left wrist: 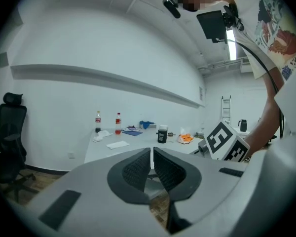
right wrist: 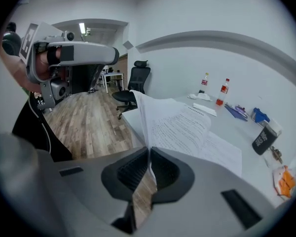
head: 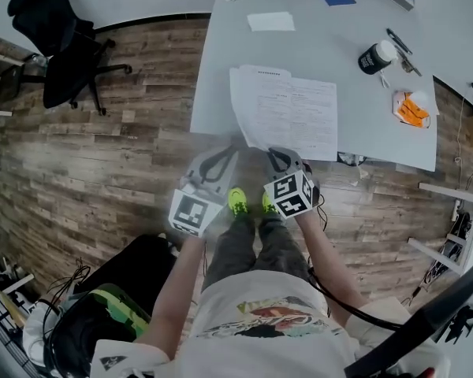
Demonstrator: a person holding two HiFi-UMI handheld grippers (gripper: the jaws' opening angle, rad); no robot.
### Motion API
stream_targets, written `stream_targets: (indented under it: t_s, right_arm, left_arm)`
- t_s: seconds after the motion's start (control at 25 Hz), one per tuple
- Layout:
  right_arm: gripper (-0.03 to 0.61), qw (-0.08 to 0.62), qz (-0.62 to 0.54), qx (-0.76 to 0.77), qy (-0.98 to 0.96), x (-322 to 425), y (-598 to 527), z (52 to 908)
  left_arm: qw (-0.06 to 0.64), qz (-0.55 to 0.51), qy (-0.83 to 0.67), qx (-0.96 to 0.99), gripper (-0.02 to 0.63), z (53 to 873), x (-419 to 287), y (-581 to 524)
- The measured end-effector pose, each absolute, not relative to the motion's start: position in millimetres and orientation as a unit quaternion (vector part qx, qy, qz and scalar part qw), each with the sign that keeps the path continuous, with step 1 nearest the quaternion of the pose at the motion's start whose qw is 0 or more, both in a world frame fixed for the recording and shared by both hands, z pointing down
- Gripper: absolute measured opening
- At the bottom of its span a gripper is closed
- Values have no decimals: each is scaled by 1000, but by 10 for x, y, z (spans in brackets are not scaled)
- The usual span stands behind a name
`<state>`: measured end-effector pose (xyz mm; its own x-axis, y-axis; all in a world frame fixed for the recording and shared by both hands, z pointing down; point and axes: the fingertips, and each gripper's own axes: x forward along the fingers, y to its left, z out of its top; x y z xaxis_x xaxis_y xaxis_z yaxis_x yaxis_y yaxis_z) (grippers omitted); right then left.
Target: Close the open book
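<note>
My left hand-held gripper [left wrist: 151, 166] is pressed together on nothing and hangs just off the near edge of the worktop [head: 221, 77]. So nothing braces the book [head: 292, 116] lying open at that edge. My right hand-held gripper [right wrist: 149, 168] is pinching a raised leaf by its near edge. I judge that thin hold risky: a hard swing could crease or tear the paper, let it slip free, or drag the book off the worktop.
</note>
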<state>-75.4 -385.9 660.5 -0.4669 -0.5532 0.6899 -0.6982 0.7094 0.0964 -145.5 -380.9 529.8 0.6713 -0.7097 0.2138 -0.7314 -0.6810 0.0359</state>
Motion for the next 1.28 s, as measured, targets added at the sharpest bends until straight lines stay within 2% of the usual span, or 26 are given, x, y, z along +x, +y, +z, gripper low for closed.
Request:
stream_targets:
  t_s: [0.4, 1.28]
  right_arm:
    - [34, 343, 141, 390, -843, -483, -3809, 6427]
    - [32, 301, 213, 433, -822, 216, -3676, 6329]
  left_arm:
    - [102, 83, -390, 912, 14, 5144, -1253, -3598]
    - [87, 108, -389, 911, 14, 5001, -779, -3536]
